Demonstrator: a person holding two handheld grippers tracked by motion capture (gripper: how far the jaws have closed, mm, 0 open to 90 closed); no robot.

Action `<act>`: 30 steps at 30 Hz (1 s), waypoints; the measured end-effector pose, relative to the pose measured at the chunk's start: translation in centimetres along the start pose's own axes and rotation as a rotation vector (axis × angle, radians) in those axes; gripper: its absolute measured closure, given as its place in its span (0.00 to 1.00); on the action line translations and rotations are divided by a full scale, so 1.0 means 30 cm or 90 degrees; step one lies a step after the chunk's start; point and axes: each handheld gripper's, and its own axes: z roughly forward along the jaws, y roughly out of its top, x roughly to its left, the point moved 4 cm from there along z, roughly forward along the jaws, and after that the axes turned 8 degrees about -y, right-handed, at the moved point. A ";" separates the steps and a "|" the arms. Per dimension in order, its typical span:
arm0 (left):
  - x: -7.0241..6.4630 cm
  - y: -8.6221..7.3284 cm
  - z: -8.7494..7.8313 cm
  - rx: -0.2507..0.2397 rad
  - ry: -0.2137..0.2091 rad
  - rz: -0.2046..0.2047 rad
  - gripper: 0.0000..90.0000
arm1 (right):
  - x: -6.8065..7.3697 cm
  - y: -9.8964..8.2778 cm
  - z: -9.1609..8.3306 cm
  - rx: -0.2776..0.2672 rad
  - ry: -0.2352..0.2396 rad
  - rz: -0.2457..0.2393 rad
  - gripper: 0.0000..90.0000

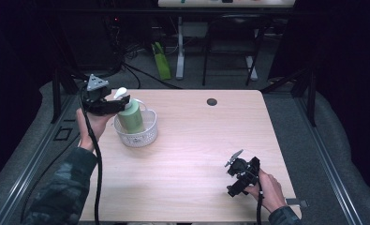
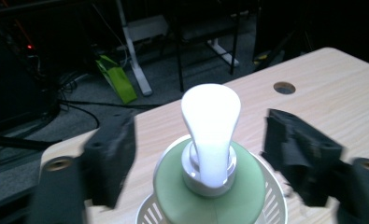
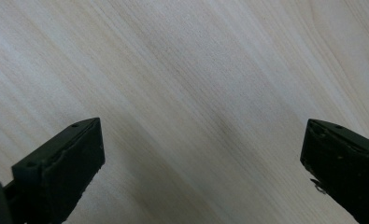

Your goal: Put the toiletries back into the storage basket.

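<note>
Near edge: right gripper [image 1: 239, 176] idle over bare table [image 1: 196, 150], jaws wide, nothing held. Farther, left side: green pump bottle [image 1: 130, 115] stands upright in white basket [image 1: 138, 136], so placing looks done. Left gripper [image 2: 205, 154] w/ jaws apart either side of pump, not touching; withdrawal left.

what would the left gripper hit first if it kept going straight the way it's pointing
Probably the white pump head of the green bottle, which stands right between the left gripper's open jaws; the white basket holds the bottle.
</note>
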 end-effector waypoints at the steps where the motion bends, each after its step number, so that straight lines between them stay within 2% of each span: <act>1: -0.002 0.001 -0.009 -0.004 0.001 0.000 0.19 | 0.000 0.000 -0.001 0.000 0.000 0.000 0.00; 6: -0.024 0.004 -0.074 -0.017 -0.007 0.000 0.15 | 0.001 0.001 -0.001 0.001 0.000 0.000 0.00; 9: -0.041 -0.004 -0.110 -0.010 -0.023 -0.001 0.08 | 0.003 0.001 -0.002 0.001 0.002 0.003 0.00; 13: -0.072 -0.037 -0.153 0.007 -0.031 0.014 0.06 | 0.004 0.003 -0.002 -0.002 0.002 0.001 0.00; 17: -0.109 -0.080 -0.203 0.007 -0.041 0.020 0.05 | 0.005 0.002 -0.003 0.001 0.002 0.001 0.00; 21: -0.143 -0.138 -0.237 0.009 -0.050 0.016 0.04 | 0.004 0.002 -0.002 0.001 0.003 0.001 0.00; 25: -0.174 -0.216 -0.236 0.037 -0.062 0.017 0.04 | 0.006 0.004 -0.002 0.001 0.001 -0.002 0.00; 27: -0.181 -0.260 -0.230 0.053 -0.065 0.008 0.03 | 0.006 0.004 -0.001 0.003 -0.001 -0.005 0.00; 29: -0.186 -0.283 -0.230 0.056 -0.061 0.004 0.03 | 0.009 0.004 0.000 0.003 0.003 -0.005 0.00; 30: -0.195 -0.300 -0.236 0.047 -0.056 -0.002 0.02 | 0.010 0.004 0.000 0.004 0.002 -0.006 0.00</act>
